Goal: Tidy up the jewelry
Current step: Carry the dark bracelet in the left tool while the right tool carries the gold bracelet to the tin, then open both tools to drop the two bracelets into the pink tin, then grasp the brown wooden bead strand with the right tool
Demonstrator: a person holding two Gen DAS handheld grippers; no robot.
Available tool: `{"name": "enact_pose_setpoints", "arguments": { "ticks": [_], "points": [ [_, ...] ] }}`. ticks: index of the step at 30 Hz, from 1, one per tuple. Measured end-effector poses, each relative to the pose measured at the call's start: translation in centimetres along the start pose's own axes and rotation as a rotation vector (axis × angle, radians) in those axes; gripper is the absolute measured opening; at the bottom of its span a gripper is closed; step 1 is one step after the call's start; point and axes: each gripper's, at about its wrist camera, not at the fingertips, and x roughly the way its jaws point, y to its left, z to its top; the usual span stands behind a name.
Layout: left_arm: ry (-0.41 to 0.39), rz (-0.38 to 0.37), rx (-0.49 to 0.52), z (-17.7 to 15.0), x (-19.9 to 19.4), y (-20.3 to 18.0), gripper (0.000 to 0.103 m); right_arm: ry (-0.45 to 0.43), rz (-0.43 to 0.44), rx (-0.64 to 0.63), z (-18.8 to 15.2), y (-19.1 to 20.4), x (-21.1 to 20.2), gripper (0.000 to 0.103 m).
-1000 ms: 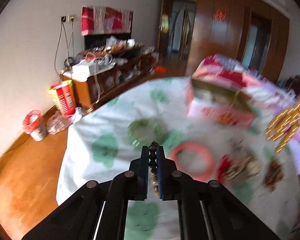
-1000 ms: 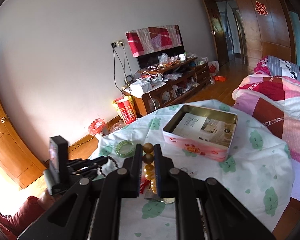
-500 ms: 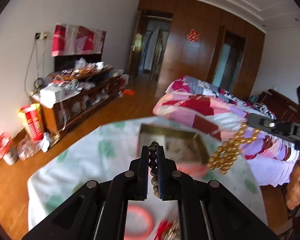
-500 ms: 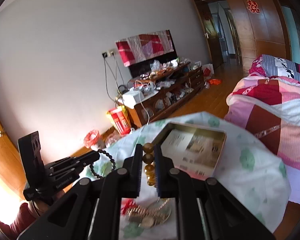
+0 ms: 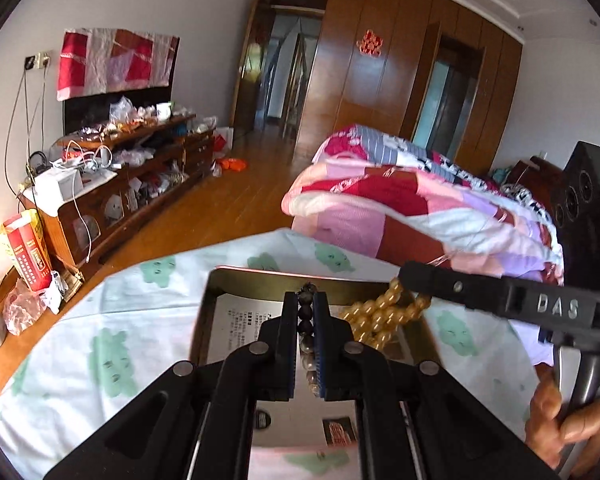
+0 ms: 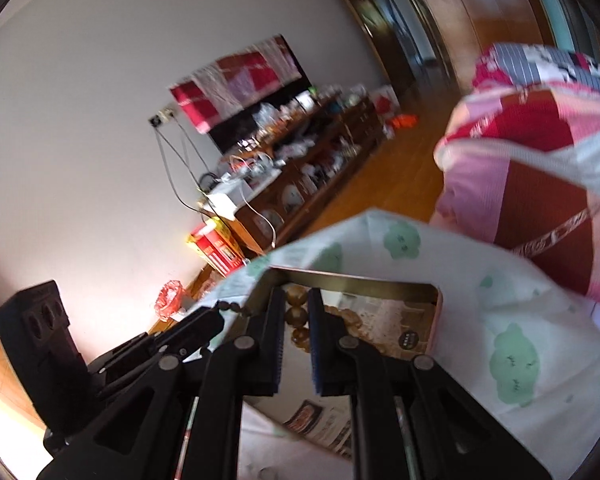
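Both strands now hang over the open rectangular metal tin (image 5: 216, 312), where half a second ago I had them short of it. My left gripper (image 5: 307, 300) is clamped on the dark round-bead bracelet (image 5: 305, 320). My right gripper (image 6: 294, 300) has its jaws slightly apart, and the amber bead strand (image 6: 296, 312) between them spills toward the printed paper lining (image 6: 400, 320) at 12 o'clock on the green-patterned surface (image 5: 112, 332). I judge release comes next.
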Motion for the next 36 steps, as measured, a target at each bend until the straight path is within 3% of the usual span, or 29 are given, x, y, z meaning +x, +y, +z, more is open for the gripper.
{"name": "enact_pose_setpoints", "arguments": {
  "ticks": [7, 8, 9, 10, 11, 12, 13, 17, 22, 30, 36],
  "points": [
    [0.117, 0.044, -0.004, 0.0, 4.4, 0.3, 0.008, 0.056, -0.043, -0.02, 0.1, -1.8, 2.9, 0.018],
    [0.133, 0.039, -0.021, 0.0, 4.5, 0.5, 0.01, 0.067, -0.037, -0.02, 0.1, -1.9, 3.0, 0.026],
    [0.143, 0.04, -0.031, 0.0, 4.6, 0.6, 0.019, 0.074, -0.033, -0.016, 0.3, -2.1, 2.9, 0.032],
    [0.156, 0.043, -0.039, 0.1, 4.5, 0.7, 0.034, 0.074, -0.034, -0.01, 0.3, -2.3, 2.5, 0.051],
    [0.159, 0.047, -0.041, 0.1, 4.5, 0.8, 0.043, 0.057, -0.035, -0.014, 0.4, -2.4, 1.8, 0.071],
    [0.145, 0.067, -0.036, 0.2, 3.8, 0.7, 0.054, 0.038, -0.04, -0.023, 0.6, -2.3, 1.4, 0.078],
    [0.132, 0.084, -0.032, 0.3, 3.4, 0.6, 0.059, 0.014, -0.05, -0.039, 0.6, -2.1, 0.4, 0.081],
    [0.111, 0.135, -0.041, 0.2, 0.1, 0.3, 0.06, -0.091, -0.144, -0.108, 0.1, -0.8, -4.5, 0.081],
    [0.082, 0.151, -0.053, -2.4, -5.6, -0.7, 0.06, -0.148, -0.25, -0.112, -2.3, -0.1, -9.6, 0.081],
    [0.066, 0.16, -0.011, -8.6, -12.7, -3.0, 0.06, -0.115, -0.312, -0.103, -10.3, 0.6, -14.6, 0.081],
    [0.023, 0.17, 0.018, -11.0, -17.1, -2.1, 0.06, -0.111, -0.31, -0.047, -13.4, 1.1, -15.9, 0.081]
  ]
}}
